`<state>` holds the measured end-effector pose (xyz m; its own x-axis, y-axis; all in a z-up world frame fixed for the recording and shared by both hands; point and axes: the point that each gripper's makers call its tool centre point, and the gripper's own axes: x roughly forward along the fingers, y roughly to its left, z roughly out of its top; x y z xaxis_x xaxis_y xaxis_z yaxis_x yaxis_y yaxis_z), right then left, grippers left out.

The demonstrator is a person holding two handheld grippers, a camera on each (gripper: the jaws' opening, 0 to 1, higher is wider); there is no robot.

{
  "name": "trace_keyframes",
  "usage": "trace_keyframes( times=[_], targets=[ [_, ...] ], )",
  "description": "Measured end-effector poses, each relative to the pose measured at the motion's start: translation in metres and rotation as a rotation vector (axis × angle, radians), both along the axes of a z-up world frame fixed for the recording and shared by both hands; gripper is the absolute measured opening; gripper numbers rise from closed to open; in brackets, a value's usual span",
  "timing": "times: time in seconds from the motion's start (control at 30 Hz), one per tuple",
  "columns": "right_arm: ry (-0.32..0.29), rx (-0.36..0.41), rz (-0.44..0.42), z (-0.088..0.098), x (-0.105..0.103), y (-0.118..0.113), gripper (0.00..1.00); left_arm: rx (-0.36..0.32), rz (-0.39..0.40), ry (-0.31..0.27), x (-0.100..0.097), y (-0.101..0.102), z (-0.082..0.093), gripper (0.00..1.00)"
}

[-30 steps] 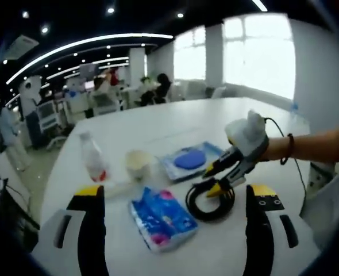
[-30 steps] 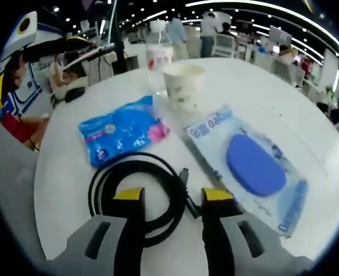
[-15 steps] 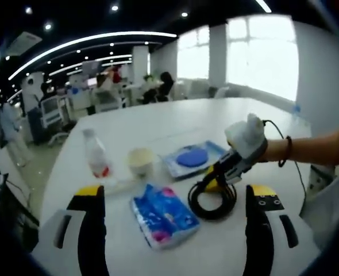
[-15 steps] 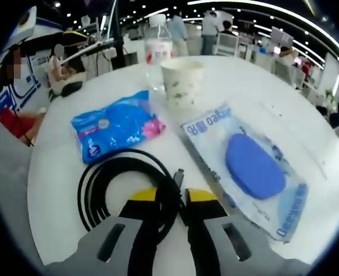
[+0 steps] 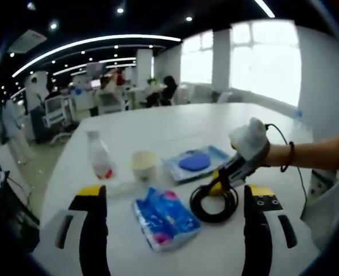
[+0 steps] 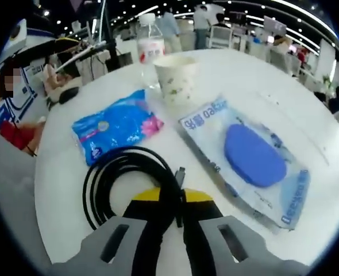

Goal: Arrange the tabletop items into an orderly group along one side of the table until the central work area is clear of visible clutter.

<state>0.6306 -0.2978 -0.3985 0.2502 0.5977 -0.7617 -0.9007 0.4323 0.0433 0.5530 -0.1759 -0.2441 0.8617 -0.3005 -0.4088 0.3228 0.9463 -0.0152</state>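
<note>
Right gripper view: my right claw (image 6: 170, 201), gaping a second ago, has now clamped on the coiled black cable (image 6: 129, 172) near the desk's (image 6: 60, 195) edge; it is ready to move aside. Tissue pack (image 6: 115, 127), cup (image 6: 174, 80), bottle (image 6: 150, 43), blue pouch (image 6: 247, 158) await. My left claw (image 5: 172, 195) hovers, jaws spread, empty.

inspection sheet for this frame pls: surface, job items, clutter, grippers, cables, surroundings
Surface: white table, items near one end.
Job's things: blue tissue pack, paper cup, water bottle, clear packet with a blue oval, all lying apart.
Clutter: nothing seen beyond these.
Grippers: right gripper shut on the coiled black cable; left gripper open, holding nothing.
Cables: that black coil; a thin black lead by the person's wrist.
Surroundings: open office, desks, people, ceiling lights.
</note>
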Motion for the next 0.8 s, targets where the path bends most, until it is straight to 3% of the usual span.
trace_keyframes(
  times=[0.23,0.53,0.8],
  targets=[
    [0.014,0.017,-0.001,0.01,-0.006,-0.002,0.1,0.004,-0.002,0.001,0.0,0.0,-0.001,0.96],
    [-0.003,0.065,-0.015,0.039,-0.015,-0.007,0.1,0.005,-0.014,0.012,0.0,-0.003,-0.004,0.97],
    [0.029,0.107,-0.083,0.06,-0.02,-0.022,0.1,0.012,-0.027,0.015,-0.001,-0.007,-0.005,0.97]
  ],
)
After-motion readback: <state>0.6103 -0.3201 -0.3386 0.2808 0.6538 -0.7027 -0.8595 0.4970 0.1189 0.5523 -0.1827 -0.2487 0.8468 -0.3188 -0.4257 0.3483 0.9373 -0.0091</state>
